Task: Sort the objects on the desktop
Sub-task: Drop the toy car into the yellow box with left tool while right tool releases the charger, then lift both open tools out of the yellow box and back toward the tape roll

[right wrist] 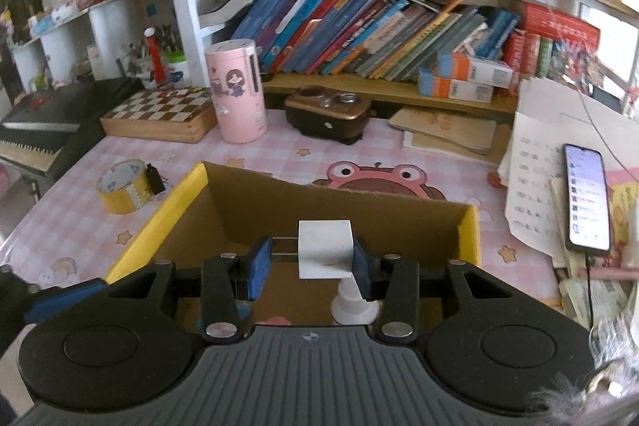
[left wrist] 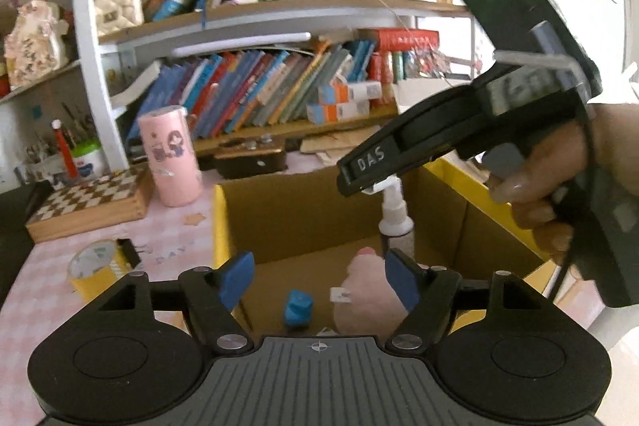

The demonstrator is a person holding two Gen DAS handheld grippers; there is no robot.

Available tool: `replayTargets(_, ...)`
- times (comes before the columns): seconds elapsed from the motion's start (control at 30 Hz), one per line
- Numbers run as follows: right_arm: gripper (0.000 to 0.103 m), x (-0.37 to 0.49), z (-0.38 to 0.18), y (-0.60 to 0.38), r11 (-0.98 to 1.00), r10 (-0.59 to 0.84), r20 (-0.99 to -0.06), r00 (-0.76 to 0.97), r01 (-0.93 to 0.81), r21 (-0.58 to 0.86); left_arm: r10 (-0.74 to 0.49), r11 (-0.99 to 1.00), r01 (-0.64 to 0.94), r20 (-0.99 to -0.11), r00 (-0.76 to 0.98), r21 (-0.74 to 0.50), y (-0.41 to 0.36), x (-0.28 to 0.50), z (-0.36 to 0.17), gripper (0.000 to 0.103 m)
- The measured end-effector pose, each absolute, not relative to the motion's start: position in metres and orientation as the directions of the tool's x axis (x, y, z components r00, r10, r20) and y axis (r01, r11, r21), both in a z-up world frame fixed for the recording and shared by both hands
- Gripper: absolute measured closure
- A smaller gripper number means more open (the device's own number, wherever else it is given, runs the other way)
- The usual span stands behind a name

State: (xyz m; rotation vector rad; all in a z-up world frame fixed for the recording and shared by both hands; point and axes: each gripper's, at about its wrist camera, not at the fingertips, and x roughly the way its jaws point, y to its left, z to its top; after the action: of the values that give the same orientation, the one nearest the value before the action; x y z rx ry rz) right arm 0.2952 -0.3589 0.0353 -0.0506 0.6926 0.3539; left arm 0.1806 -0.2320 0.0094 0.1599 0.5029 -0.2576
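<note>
Right claw (right wrist: 313,260) grips a white spray bottle (right wrist: 324,250) by its cap above the cardboard box (right wrist: 255,194); left claw (left wrist: 319,278) stands open, empty.

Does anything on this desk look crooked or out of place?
Yes: the books on the lower shelf lean heavily instead of standing upright, and loose papers sprawl over the desk's right side. In the cardboard box, the white spray bottle hangs from the right gripper, not set down.

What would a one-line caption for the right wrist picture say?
Right gripper holds a white pump bottle by its cap above an open cardboard box on a pink checked desk.
</note>
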Motion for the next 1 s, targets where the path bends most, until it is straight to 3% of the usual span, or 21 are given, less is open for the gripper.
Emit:
replayTargets(0.5,0.063,0.32,-0.001,-0.33,0.933,0.272,-0.749,0.604,-0.355,0.053,-0.133,0.982,0.18,-0.457,0.879,0.059,-0.206,0.163,0.021,0.025)
replayTargets(0.57,0.062,0.318,0.001,-0.334,0.938,0.275,-0.741,0.613,-0.339,0.067,-0.137,0.981,0.184,-0.455,0.88,0.06,-0.206,0.162,0.021,0.024)
replayTargets(0.63,0.055,0.314,0.005,-0.337,0.939,0.283,-0.728,0.625,-0.334,0.08,-0.138,0.981,0.185,-0.452,0.881,0.061,-0.205,0.161,0.021,0.024)
replayTargets(1.0,0.055,0.263,0.036,-0.359,0.958,0.267,-0.647,0.714,-0.27,0.096,-0.134,0.987,0.159,-0.415,0.9,0.026,-0.187,0.145,0.029,0.017)
